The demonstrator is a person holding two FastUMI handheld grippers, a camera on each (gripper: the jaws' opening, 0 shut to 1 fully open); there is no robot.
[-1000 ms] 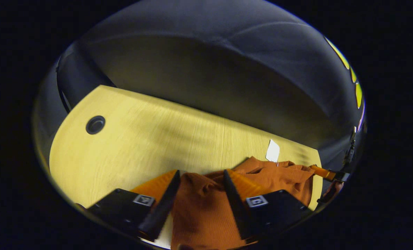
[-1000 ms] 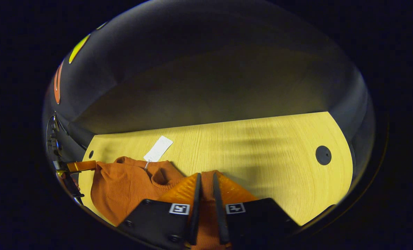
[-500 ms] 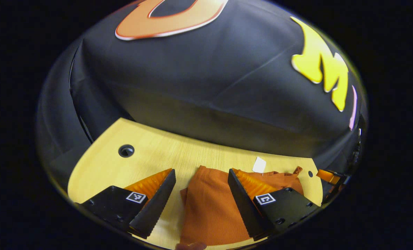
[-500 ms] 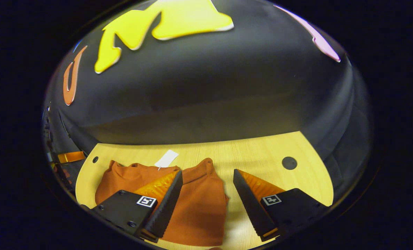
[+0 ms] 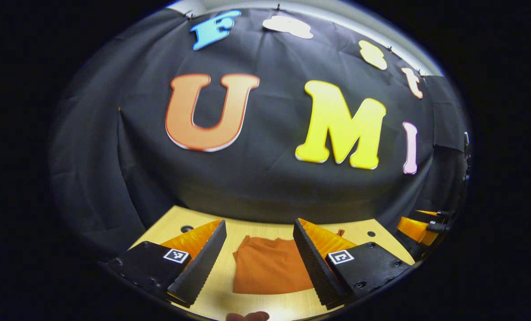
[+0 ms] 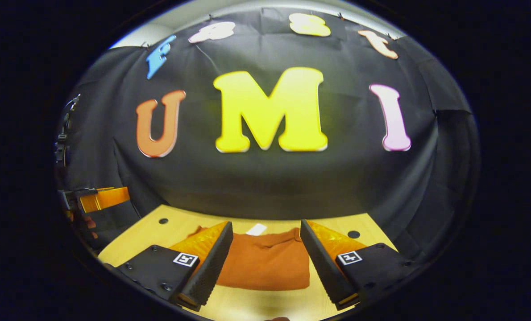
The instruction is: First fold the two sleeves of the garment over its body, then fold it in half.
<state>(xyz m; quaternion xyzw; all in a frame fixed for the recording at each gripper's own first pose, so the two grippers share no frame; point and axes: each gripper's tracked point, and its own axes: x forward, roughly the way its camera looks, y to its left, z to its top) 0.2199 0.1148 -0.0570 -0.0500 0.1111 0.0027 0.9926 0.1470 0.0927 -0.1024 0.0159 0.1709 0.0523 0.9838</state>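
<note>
In the left gripper view, the left claw [image 5: 259, 249] is seen spread wide, with nothing held between its fingers. Past the gap, at the 6 o'clock part of the view, the orange garment [image 5: 272, 269] is seen lying folded into a compact block on the pale wooden tabletop [image 5: 230, 229]. A dark round hole [image 5: 186, 229] in the tabletop is seen at about 10 o'clock from the garment, partly hidden by a finger. At about 3 o'clock from the garment, near the view's edge, part of the right claw [image 5: 419, 225] is seen.

In the right gripper view, the right claw [image 6: 265, 249] is likewise spread apart and nothing is gripped. The garment [image 6: 265, 265] is seen between and beyond its fingers, flat on the tabletop [image 6: 149, 232], apart from both fingers as far as can be judged. A white tag [image 6: 256, 229] is seen at the garment's far edge, at 12 o'clock from it. Two dark holes are seen in the tabletop, one [image 6: 163, 220] at 10 o'clock and one [image 6: 354, 234] at 2 o'clock from the garment. At 9 o'clock in this view, the left claw [image 6: 100, 199] is seen, with part of a hand [image 6: 89, 223] just beneath it.
</note>
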